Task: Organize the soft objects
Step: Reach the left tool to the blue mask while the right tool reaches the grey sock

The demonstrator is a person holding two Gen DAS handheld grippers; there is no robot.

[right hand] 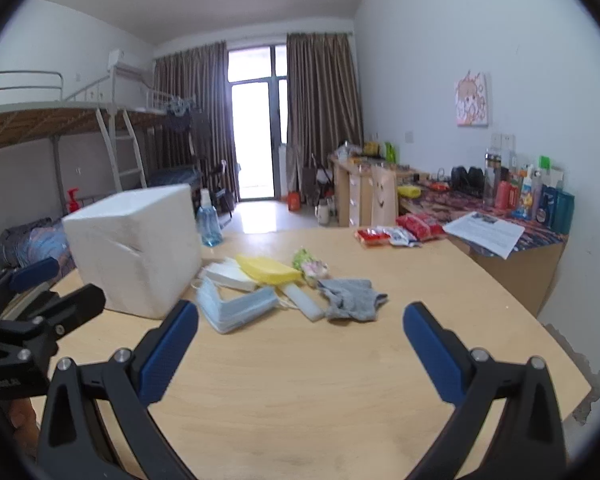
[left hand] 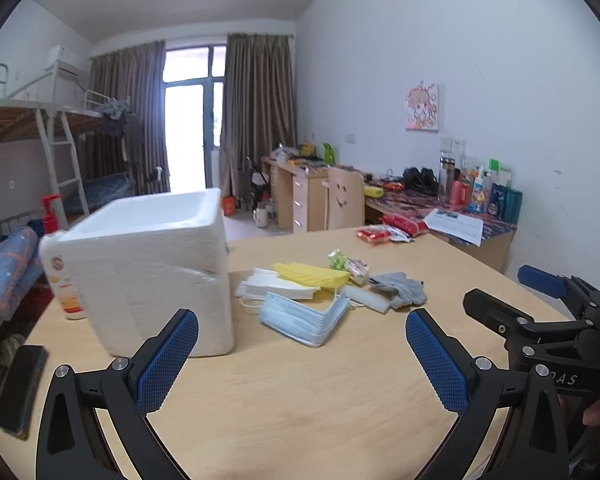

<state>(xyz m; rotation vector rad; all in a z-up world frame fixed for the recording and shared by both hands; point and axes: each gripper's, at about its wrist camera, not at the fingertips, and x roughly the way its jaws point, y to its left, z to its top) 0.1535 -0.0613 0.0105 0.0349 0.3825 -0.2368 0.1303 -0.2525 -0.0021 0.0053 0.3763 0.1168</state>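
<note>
A pile of soft things lies mid-table: a stack of blue face masks (left hand: 305,316) (right hand: 236,306), white masks (left hand: 274,286) (right hand: 228,274), a yellow sponge cloth (left hand: 312,274) (right hand: 268,270), a white foam bar (right hand: 305,302), a grey sock (left hand: 402,288) (right hand: 350,298) and a small floral wad (left hand: 348,266) (right hand: 310,266). A white foam box (left hand: 152,268) (right hand: 136,248) stands open-topped to their left. My left gripper (left hand: 302,354) is open and empty, just short of the blue masks. My right gripper (right hand: 300,350) is open and empty, short of the pile.
The wooden table (left hand: 300,400) (right hand: 300,380) holds red snack packets (left hand: 392,230) (right hand: 396,232) at its far edge, a lotion bottle (left hand: 60,280) behind the box and a blue spray bottle (right hand: 209,220). A black phone (left hand: 22,388) lies at the left edge. A cluttered desk (right hand: 500,216) is at right.
</note>
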